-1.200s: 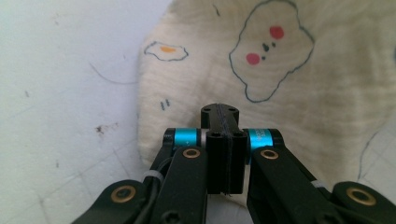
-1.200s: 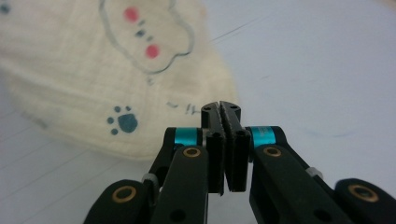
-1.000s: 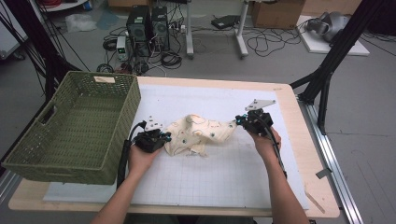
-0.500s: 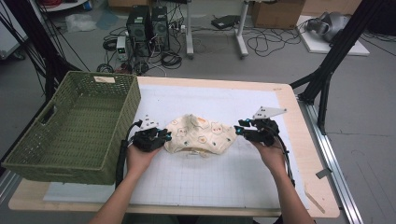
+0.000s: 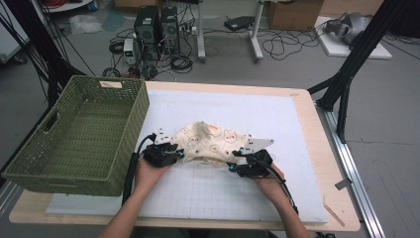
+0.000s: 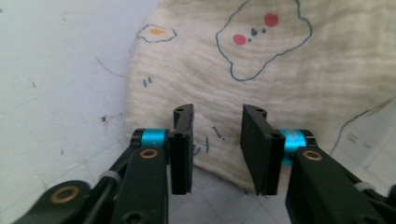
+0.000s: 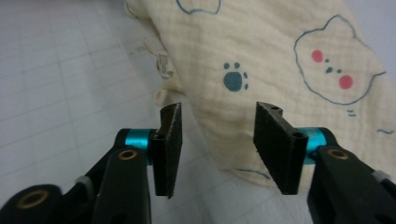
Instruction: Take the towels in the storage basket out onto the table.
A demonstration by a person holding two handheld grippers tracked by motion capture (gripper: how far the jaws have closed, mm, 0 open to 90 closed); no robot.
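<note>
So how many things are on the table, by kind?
Cloth with bear pictures: 1
Green basket: 1
White mat: 1
Tongs: 2, the left tongs and the right tongs, both open
Total: 5

Your left claw (image 5: 179,154) and right claw (image 5: 236,159) sit low, level and near you, jaws facing inward, both having just been opening.

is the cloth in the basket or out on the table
Out: the cloth lies on the white mat, beside the green basket.
</note>
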